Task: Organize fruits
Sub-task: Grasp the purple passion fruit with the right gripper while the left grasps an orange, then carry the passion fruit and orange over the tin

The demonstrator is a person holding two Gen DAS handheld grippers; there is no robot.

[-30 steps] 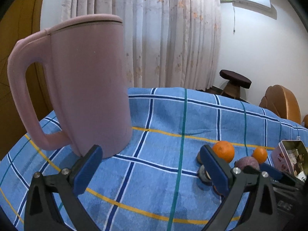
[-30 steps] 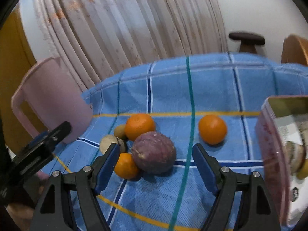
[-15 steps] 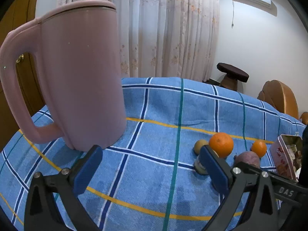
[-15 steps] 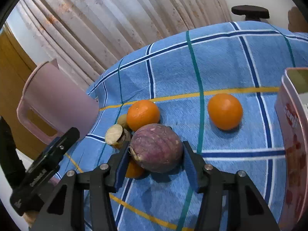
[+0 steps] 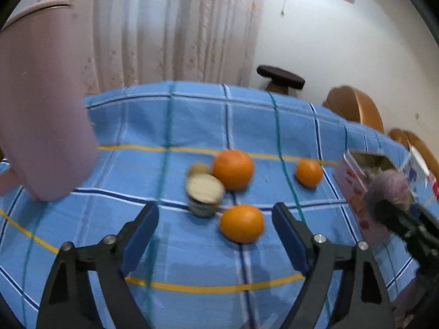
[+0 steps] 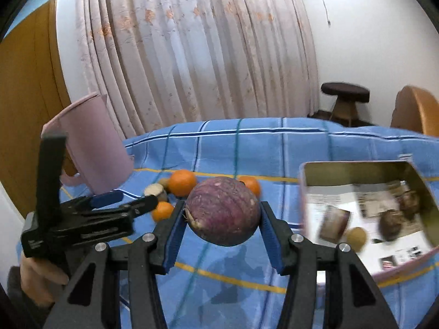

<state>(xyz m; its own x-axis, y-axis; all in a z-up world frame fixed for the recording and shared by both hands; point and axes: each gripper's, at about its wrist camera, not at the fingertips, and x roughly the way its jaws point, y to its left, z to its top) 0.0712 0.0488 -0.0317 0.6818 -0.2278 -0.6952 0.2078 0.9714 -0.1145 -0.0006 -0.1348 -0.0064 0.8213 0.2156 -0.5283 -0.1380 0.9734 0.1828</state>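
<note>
Table w/ blue cloth (image 5: 192, 260): oranges (image 5: 241, 227), mug (image 6: 96, 148), tin (image 6: 356, 167).

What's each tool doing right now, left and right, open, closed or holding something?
Left tool: open, holding nothing, its jaws have just been closing, an orange lying between them.
Right tool: closed on the purple fruit.

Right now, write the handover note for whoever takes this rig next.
Right gripper: shut on the purple fruit, lifted off the cloth, beside the open tin.
Left gripper: open, jaws just narrowed, empty, aimed at the nearest orange.
On the cloth: two more oranges, a small brown fruit, a pale round piece.
Done: some fruit already in the tin.
Left: drop the purple fruit in, then the rest.
</note>
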